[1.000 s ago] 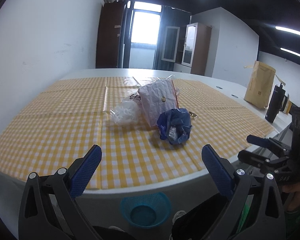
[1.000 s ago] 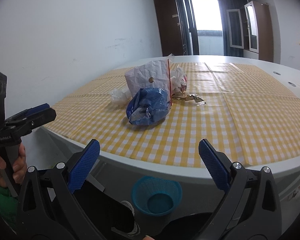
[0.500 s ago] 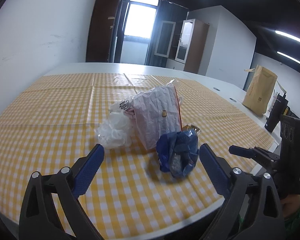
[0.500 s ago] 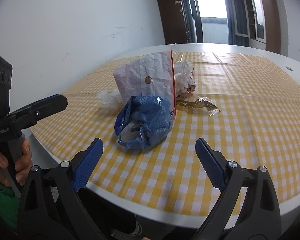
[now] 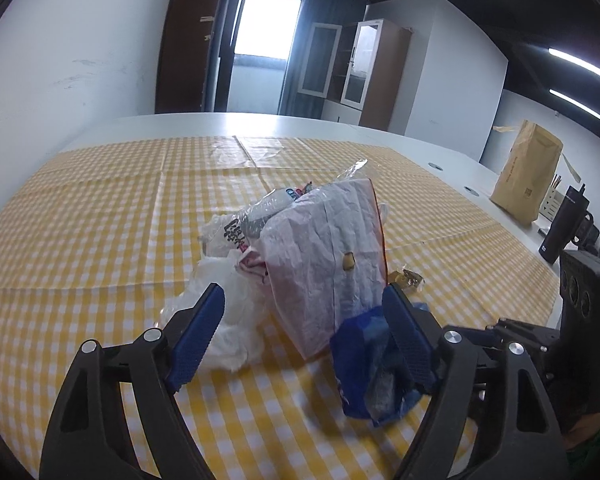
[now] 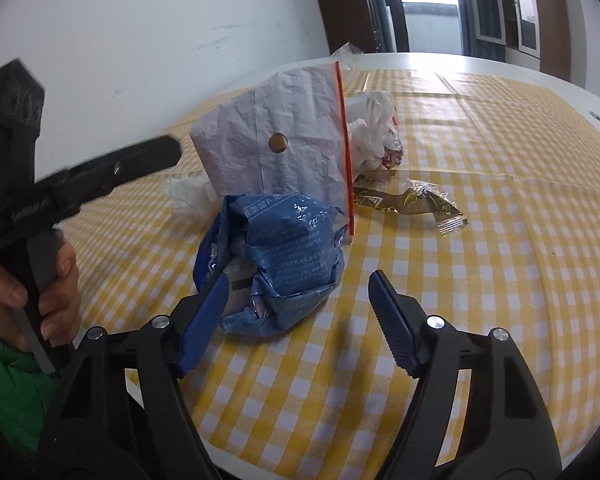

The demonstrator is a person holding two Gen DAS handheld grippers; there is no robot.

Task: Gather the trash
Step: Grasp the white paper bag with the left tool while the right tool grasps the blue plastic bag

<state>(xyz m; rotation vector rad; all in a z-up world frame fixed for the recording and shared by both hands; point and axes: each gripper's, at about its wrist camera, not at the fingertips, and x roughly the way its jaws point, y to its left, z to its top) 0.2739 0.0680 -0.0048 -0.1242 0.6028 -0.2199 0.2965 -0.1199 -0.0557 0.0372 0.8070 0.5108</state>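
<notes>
A trash pile lies on the yellow checked tablecloth point(image 5: 100, 240). A crumpled white bag with a red strip point(image 5: 328, 256) stands in its middle. Clear and white plastic scraps point(image 5: 228, 320) lie to its left. A crumpled blue wrapper point(image 6: 284, 256) lies in front of it. A gold-brown wrapper point(image 6: 412, 204) lies flat to the right. My left gripper point(image 5: 302, 336) straddles the white scraps and the bag's lower edge; its jaws are closing and the pads touch nothing. My right gripper point(image 6: 298, 316) hovers just before the blue wrapper, jaws closing, left pad point(image 6: 204, 320) near the wrapper's edge.
A brown paper bag point(image 5: 528, 176) and a black flask point(image 5: 564, 228) stand at the table's far right. The white table's near edge point(image 6: 260, 456) runs below my right gripper. A hand in a green sleeve point(image 6: 40, 292) holds the left gripper's handle.
Both grippers have moved forward over the table edge up to the trash pile, and both pairs of jaws have narrowed. The blue basket under the table has dropped out of view.
</notes>
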